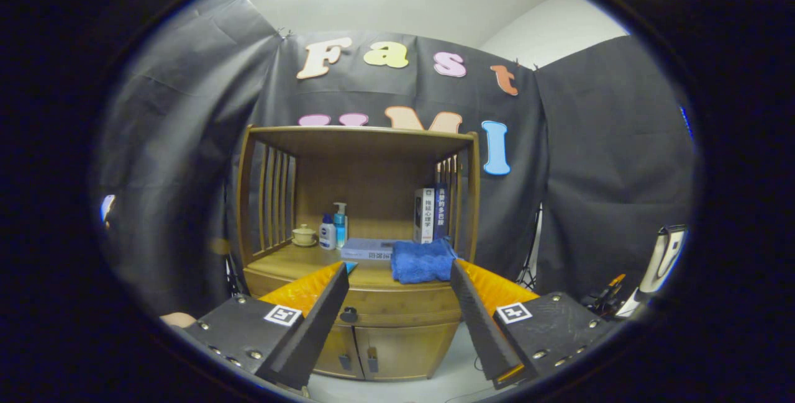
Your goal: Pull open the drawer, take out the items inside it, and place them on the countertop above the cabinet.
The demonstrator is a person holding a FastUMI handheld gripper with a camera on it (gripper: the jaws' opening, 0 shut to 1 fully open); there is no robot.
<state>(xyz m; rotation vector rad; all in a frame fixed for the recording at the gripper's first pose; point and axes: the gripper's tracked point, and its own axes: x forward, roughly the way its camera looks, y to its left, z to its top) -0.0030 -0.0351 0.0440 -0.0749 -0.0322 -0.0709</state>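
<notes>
A wooden cabinet (360,142) stands against the booth's wall, some way beyond my fingers. Under its countertop (286,264) runs a wide drawer (404,311) that looks shut, so its contents are hidden. A dark knob (348,314) sits on the drawer front, just right of my left finger (323,313). My gripper (399,266) is open, held in front of the cabinet with nothing between its fingers. The drawer front shows in the gap between them.
On the countertop are a small cup (304,235), a white bottle (327,233), a blue pump bottle (340,223), a flat box (367,248), upright books (430,215) and a folded blue towel (422,260). Two doors (372,347) close the cabinet below. A white device (664,257) stands far right.
</notes>
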